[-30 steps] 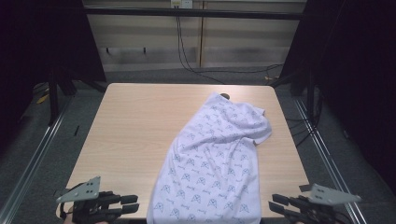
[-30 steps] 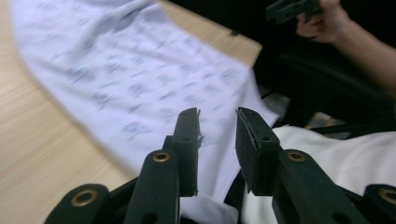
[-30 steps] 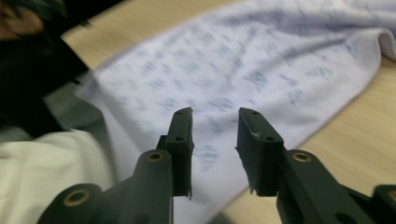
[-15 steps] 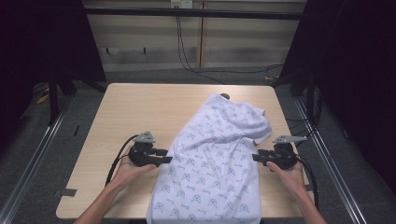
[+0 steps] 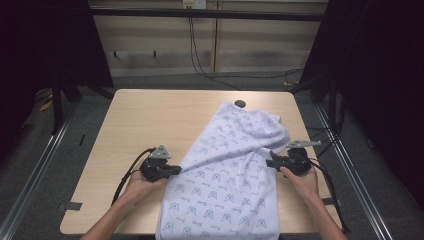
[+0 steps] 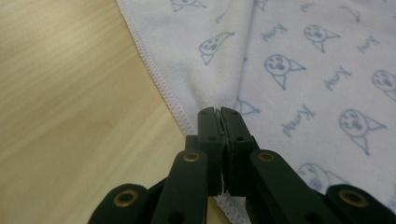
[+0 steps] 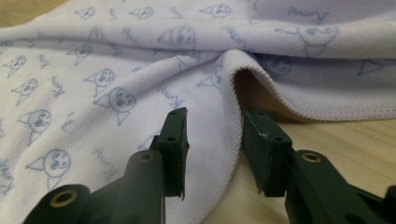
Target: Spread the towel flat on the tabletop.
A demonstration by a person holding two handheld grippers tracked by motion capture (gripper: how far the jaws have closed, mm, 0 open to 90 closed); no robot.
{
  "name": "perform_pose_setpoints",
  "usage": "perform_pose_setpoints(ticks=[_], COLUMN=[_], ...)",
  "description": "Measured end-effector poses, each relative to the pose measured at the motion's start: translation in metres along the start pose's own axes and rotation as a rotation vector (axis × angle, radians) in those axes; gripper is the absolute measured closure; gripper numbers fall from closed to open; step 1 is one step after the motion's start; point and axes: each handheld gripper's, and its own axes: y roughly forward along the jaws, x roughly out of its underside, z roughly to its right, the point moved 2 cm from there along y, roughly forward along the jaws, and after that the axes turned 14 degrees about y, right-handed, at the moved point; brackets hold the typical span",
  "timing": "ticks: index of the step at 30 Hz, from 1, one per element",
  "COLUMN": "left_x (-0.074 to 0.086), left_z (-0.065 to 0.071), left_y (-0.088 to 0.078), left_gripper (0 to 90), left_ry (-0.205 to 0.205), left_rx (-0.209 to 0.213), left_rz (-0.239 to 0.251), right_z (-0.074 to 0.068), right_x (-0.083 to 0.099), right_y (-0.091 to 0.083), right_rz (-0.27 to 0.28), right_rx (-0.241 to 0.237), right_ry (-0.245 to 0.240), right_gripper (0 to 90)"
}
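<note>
Patterned cloth (image 5: 225, 175) spread over bench (image 5: 150, 120), near edge overhanging; left hand-held gripper (image 6: 218, 112) clamped onto its hemmed left edge, right hand-held gripper (image 7: 212, 135) jaws just closing, parted astride its right edge.

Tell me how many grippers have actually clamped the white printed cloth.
1. The left gripper is shut on the white printed cloth's stitched left edge. The right gripper straddles the right edge, its fingers not pressing it.

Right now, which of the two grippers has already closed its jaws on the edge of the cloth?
The left gripper: its jaws pinch the hem of the printed cloth. The right gripper has the cloth's edge between open jaws.
</note>
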Motion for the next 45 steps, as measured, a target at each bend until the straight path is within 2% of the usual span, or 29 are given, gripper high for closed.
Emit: perform_pose_setpoints(ticks=[1,2,3,4,5,6,8,11,14,15,16,17,18,19,20,22,23,25,26,27,29,30,31,32,33,36,37,41,45], left_x=[0.005,0.009,0.021,0.021,0.031,0.031,0.038,0.040,0.039,0.037,0.037,0.032,0.032,0.026,0.026,0.014,0.014,0.006,0.000,0.000,-0.012,-0.015,-0.016,-0.016,-0.013,-0.009,-0.006,0.003,0.021], left_z=[0.004,0.007,0.016,0.016,0.027,0.027,0.044,0.052,0.051,0.043,0.043,0.031,0.031,0.018,0.018,0.003,0.003,-0.004,-0.008,-0.008,-0.009,-0.009,-0.007,-0.007,-0.003,0.004,0.007,0.019,0.049], left_y=[-0.005,-0.010,-0.022,-0.022,-0.033,-0.033,-0.045,-0.049,-0.048,-0.045,-0.045,-0.042,-0.042,-0.038,-0.038,-0.029,-0.029,-0.021,-0.015,-0.015,-0.002,0.004,0.011,0.011,0.019,0.012,0.009,-0.004,-0.027], left_gripper=[88.0,88.0,87.8,87.7,87.6,87.4,85.9,80.7,74.8,69.6,67.9,65.7,65.5,64.4,64.3,66.9,67.6,67.4,67.4,67.4,67.5,67.3,67.4,68.4,71.0,85.0,87.8,89.3,88.9], left_ry=[-0.008,-0.019,-0.055,-0.055,-0.071,-0.071,-0.067,-0.045,-0.035,-0.054,-0.054,-0.082,-0.082,-0.106,-0.106,-0.130,-0.130,-0.140,-0.143,-0.143,-0.124,-0.117,-0.092,-0.092,-0.062,-0.032,-0.041,-0.045,-0.068], left_rx=[-0.001,0.012,0.048,0.048,0.087,0.087,0.115,0.138,0.122,0.097,0.097,0.061,0.061,0.038,0.038,0.017,0.017,0.012,-0.008,-0.008,-0.028,-0.020,-0.039,-0.039,-0.060,-0.041,-0.038,0.015,0.109], left_rz=[0.002,0.004,0.020,0.020,0.015,0.015,0.002,0.005,0.022,0.037,0.037,0.061,0.061,0.080,0.080,0.106,0.106,0.104,0.110,0.110,0.104,0.089,0.056,0.056,0.043,0.022,0.024,0.006,-0.007], right_z=[-0.003,-0.003,-0.006,-0.006,-0.010,-0.013,-0.020,-0.032,-0.035,-0.036,-0.036,-0.037,-0.037,-0.038,-0.038,-0.037,-0.037,-0.034,-0.032,-0.032,-0.031,-0.031,-0.031,-0.031,-0.031,-0.031,-0.032,-0.036,-0.050], right_x=[0.001,0.001,0.002,0.002,0.002,0.002,0.003,0.001,-0.001,-0.002,-0.002,-0.001,-0.001,0.000,0.001,0.003,0.003,0.012,0.023,0.023,0.039,0.045,0.050,0.054,0.059,0.069,0.072,0.079,0.089], right_y=[-0.001,-0.001,0.001,0.001,0.006,0.008,0.013,0.021,0.027,0.034,0.034,0.037,0.037,0.029,0.024,0.006,0.006,-0.014,-0.028,-0.028,-0.041,-0.046,-0.049,-0.053,-0.058,-0.067,-0.070,-0.073,-0.078], right_rz=[-0.001,-0.001,0.002,0.002,-0.016,-0.025,-0.040,-0.051,-0.058,-0.074,-0.074,-0.096,-0.096,-0.091,-0.077,-0.051,-0.051,-0.025,-0.024,-0.024,-0.045,-0.051,-0.054,-0.058,-0.058,-0.065,-0.066,-0.088,-0.122], right_rx=[-0.026,-0.026,-0.044,-0.044,-0.064,-0.073,-0.107,-0.118,-0.129,-0.127,-0.127,-0.116,-0.116,-0.120,-0.124,-0.133,-0.133,-0.134,-0.124,-0.124,-0.107,-0.102,-0.093,-0.090,-0.092,-0.110,-0.115,-0.131,-0.154], right_ry=[-0.002,-0.002,-0.002,-0.002,-0.011,-0.016,-0.032,-0.057,-0.061,-0.058,-0.058,-0.071,-0.071,-0.078,-0.073,-0.065,-0.065,-0.043,-0.027,-0.027,-0.018,-0.014,-0.015,-0.010,0.009,0.019,0.024,0.012,-0.020], right_gripper=[61.4,61.4,61.4,61.4,61.2,61.2,61.3,60.2,62.2,70.0,70.0,81.5,81.5,87.9,88.3,88.9,88.9,89.0,88.9,88.9,88.8,88.8,88.6,88.1,87.6,87.5,87.1,85.8,79.5])
